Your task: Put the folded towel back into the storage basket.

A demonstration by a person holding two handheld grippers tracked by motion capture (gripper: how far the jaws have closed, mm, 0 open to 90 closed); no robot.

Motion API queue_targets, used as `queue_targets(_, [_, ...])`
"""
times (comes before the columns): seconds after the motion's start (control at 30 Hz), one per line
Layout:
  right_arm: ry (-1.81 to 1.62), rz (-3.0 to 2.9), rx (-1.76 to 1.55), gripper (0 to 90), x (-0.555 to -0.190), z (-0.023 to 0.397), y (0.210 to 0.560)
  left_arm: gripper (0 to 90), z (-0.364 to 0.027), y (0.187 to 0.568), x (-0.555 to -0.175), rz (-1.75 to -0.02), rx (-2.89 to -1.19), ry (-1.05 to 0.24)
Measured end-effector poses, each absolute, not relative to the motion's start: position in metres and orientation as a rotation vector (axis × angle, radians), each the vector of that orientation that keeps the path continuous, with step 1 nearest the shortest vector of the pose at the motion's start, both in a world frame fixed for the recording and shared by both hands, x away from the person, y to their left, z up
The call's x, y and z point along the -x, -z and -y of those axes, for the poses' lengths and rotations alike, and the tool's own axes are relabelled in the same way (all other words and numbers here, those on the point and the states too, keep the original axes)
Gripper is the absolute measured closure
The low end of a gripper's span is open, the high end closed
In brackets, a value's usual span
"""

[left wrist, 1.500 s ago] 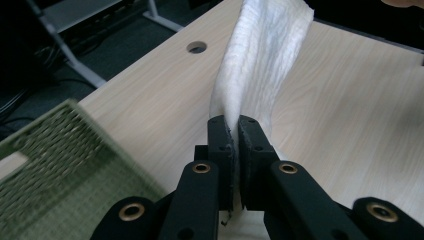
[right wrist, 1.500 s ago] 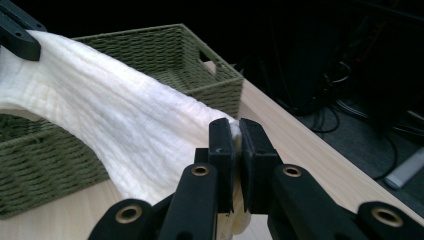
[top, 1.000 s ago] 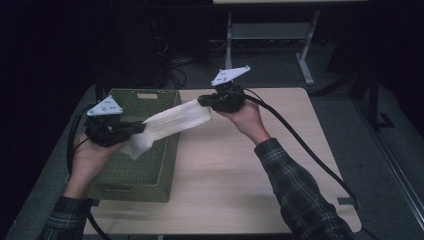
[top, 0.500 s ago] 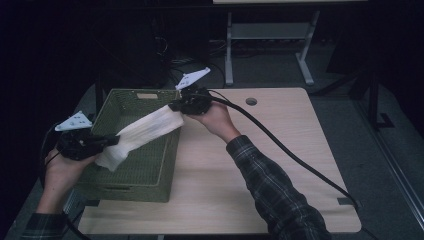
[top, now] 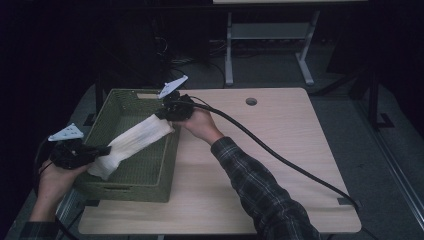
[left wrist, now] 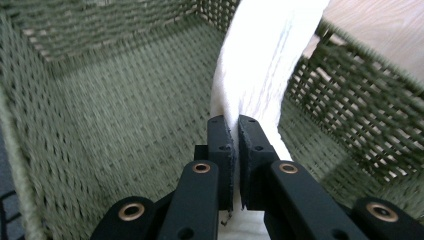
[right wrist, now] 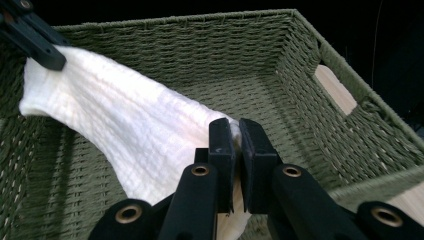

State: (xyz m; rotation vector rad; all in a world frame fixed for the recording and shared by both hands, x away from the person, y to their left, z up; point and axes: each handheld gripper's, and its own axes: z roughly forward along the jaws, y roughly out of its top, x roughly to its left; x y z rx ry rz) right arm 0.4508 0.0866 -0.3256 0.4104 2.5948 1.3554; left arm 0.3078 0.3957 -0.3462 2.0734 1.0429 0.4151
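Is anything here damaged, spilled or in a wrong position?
Nothing stands out. The white cloth is stretched between the left gripper and the right gripper over the green basket, which sits flat on the table.

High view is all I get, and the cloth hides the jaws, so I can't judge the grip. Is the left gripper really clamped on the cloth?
Observer: Yes. In the left gripper view the left gripper has its jaws shut on the white cloth.
Operator: And the right one?
Observer: The right gripper is shut on the cloth's other end, seen in its own view.
Operator: Anything lying in the basket?
Observer: The right gripper view shows bare weave on the green wicker basket floor below the cloth.
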Motion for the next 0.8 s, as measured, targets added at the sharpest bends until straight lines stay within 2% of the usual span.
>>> queue_targets(0.13, [-1.33,-2.613,-0.411,85.2,-0.454,-0.092,0.332,84.9,-0.398,0.357,-0.312,-1.065,-2.073,-0.396])
queue_targets(0.23, [-1.318,-2.62,-0.414,85.2,-0.456,-0.095,0.335,80.5,-0.399,0.361,-0.315,-1.099,-2.075,-0.416])
queue_targets(0.43, [-1.261,-2.644,-0.423,85.3,-0.466,-0.107,0.344,64.2,-0.405,0.358,-0.314,-1.12,-2.026,-0.474])
queue_targets(0.8, [-1.235,-2.627,-0.442,85.3,-0.489,-0.119,0.345,51.9,-0.394,0.356,-0.315,-1.102,-1.988,-0.488])
